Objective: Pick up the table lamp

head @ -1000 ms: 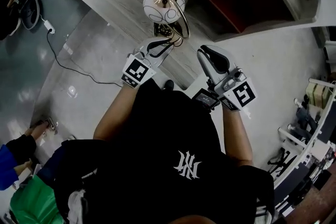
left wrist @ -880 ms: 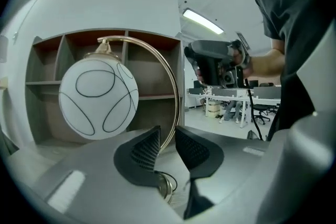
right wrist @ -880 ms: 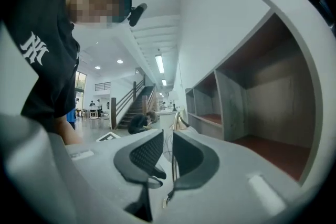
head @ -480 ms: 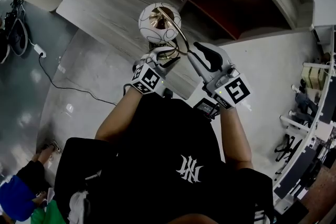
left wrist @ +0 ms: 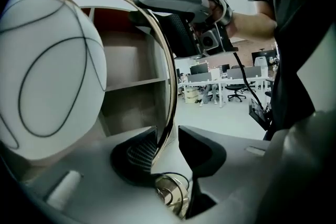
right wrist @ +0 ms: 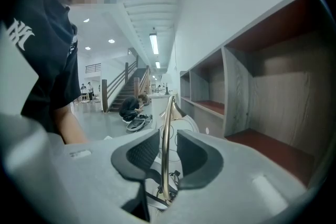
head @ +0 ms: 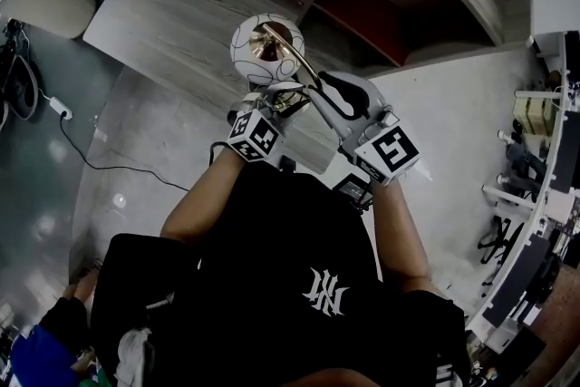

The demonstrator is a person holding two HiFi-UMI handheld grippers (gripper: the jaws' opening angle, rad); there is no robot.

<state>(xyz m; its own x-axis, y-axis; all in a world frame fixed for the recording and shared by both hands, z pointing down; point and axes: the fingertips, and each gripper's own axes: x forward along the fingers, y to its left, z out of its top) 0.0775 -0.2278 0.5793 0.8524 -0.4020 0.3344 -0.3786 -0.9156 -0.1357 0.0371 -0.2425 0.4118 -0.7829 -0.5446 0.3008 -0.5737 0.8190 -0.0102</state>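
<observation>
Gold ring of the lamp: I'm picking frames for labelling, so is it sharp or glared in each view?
Left gripper view: ring sharp, bent by fisheye, globe close and evenly lit; right gripper view: ring sharp, slight sheen; head view: ring small, crisp, warm highlight.

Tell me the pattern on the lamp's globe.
The globe is white with thin dark curved lines; the left gripper view shows it best.
</observation>
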